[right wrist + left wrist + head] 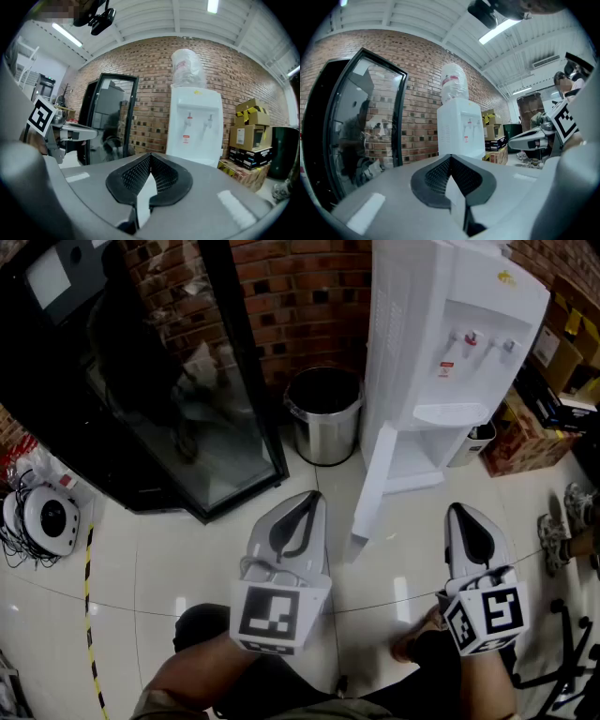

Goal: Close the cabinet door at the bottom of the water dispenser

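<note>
Before one water dispenser (pixel 450 343) (one cabinet door (pixel 375 484), swung open): left claw (pixel 303 510), right claw (pixel 466 524), both closed tight, empty.

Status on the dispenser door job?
Left gripper and right gripper shut, empty. Cabinet door open, neither gripper on it. Steel bin beside dispenser, off the swing path.

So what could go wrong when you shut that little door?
The open cabinet door could slam and bounce back out if pushed hard. A hard shove might also rock the tall water dispenser with its bottle on top. The shut left tongs might slip off the door's thin edge.
</note>
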### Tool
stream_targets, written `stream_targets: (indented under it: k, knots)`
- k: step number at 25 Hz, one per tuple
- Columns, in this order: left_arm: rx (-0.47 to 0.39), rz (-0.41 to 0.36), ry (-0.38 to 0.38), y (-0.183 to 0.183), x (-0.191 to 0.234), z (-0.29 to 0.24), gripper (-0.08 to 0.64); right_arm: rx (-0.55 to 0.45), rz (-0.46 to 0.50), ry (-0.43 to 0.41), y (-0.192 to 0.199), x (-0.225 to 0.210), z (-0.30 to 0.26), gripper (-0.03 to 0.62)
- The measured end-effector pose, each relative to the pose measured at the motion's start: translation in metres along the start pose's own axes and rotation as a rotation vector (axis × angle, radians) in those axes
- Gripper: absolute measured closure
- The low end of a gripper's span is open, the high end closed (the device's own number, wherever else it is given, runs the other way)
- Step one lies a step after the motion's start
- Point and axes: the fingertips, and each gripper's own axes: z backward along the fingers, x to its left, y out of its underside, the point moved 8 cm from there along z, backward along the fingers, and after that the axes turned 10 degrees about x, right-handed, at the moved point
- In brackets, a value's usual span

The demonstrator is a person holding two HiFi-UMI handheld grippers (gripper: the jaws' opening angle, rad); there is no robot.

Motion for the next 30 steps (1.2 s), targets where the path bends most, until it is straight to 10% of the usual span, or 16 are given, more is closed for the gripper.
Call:
stream_targets:
  k: [14,30]
  knots:
    - [-0.012,0.014,-0.024,0.004,0.017,0.009,0.56,0.237,0.264,-0.194,0.057,0.099,-0.082,0.448]
    - [-0.017,0.029,-0.009,0.004,0.02,0.011,0.56,0.367,0.48,-0.136,0.104,0.115,-0.11,0.453]
